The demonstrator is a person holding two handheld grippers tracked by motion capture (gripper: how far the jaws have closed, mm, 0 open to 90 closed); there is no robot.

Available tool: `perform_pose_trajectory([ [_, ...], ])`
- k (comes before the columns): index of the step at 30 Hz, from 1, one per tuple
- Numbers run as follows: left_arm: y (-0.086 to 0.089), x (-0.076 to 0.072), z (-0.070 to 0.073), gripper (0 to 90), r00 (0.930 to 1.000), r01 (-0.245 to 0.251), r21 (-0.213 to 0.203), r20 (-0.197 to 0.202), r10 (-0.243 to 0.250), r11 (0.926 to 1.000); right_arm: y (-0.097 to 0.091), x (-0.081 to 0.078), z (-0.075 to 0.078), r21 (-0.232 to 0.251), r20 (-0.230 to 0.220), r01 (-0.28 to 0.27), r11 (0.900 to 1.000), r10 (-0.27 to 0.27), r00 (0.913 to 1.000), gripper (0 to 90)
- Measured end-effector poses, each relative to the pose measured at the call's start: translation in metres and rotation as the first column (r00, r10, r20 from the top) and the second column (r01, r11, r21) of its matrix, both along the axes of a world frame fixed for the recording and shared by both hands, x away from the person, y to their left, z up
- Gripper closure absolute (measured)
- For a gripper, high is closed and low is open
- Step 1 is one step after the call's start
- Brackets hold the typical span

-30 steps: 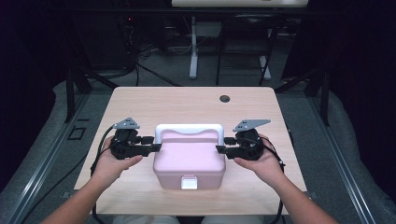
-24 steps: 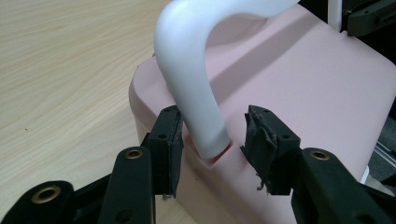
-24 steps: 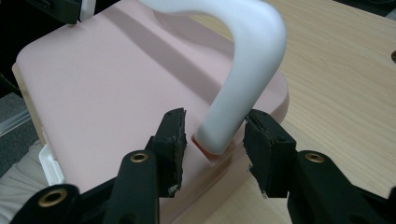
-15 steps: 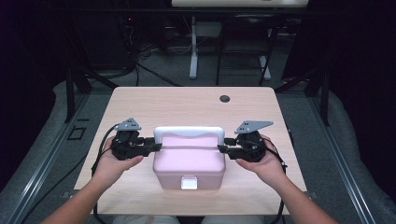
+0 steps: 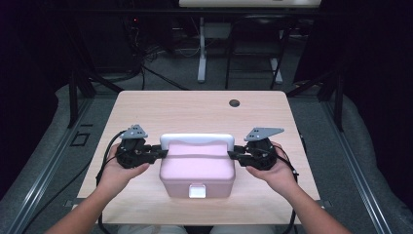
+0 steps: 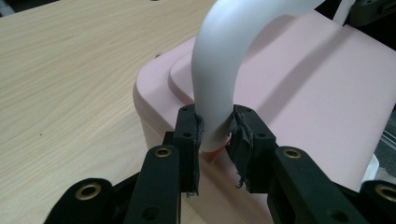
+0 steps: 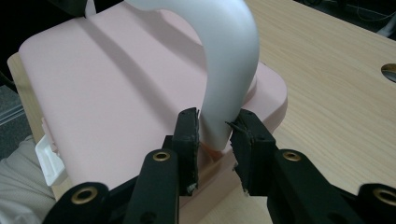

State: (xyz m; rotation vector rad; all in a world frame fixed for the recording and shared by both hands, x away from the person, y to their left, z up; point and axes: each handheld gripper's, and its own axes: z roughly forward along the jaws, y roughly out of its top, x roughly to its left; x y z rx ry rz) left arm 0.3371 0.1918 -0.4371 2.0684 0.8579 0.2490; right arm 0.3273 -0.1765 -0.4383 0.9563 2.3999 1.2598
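Observation:
A pink lidded box [image 5: 197, 168] stands near the table's front edge with its white handle [image 5: 197, 139] raised upright. My left gripper [image 5: 163, 152] comes in level from the left. Its jaws have just been closing, and the pads now press both sides of the handle's left foot [image 6: 217, 70], just above the box lid [image 6: 317, 93]. My right gripper [image 5: 231, 155] mirrors it from the right. Its jaws have also just been closing and now clamp the handle's right foot [image 7: 229, 60] over the lid [image 7: 116, 84].
The box rests on a light wooden table [image 5: 195, 107] with a small dark hole [image 5: 234, 103] at the back. A white latch [image 5: 197, 191] sits on the box's front wall. Dark frames, cables and stands surround the table.
Both pairs of jaws have narrowed onto the ends of the white handle. The hands and the box have kept their places.

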Motion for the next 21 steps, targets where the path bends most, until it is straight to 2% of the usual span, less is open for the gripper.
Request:
perform_pose_trajectory([
  [5, -0.0007, -0.0046, 0.0011, 73.3, 0.9996, 0.009, 0.025, 0.028, -0.010, 0.9997, -0.0004, -0.0040, 0.0005, 0.002, 0.012, -0.010, 1.0000, 0.009, 0.9999, 71.9],
  [8, -0.0013, -0.0043, 0.0010, 73.3, 0.9997, 0.008, 0.028, 0.025, -0.009, 0.9996, 0.0000, -0.0049, -0.0001, -0.004, 0.019, -0.010, 0.9999, 0.010, 0.9998, 72.2],
  [16, -0.0008, -0.0009, -0.0010, 73.3, 0.9999, 0.003, 0.005, 0.011, -0.003, 1.0000, -0.0003, -0.0011, -0.0018, 0.009, 0.005, -0.006, 0.9999, 0.006, 1.0000, 73.6],
  [21, -0.0012, -0.0029, -0.0003, 73.6, 0.9998, 0.005, 0.014, 0.019, -0.005, 0.9999, -0.0003, -0.0022, -0.0018, 0.009, 0.007, -0.007, 0.9999, 0.007, 0.9999, 74.2],
])
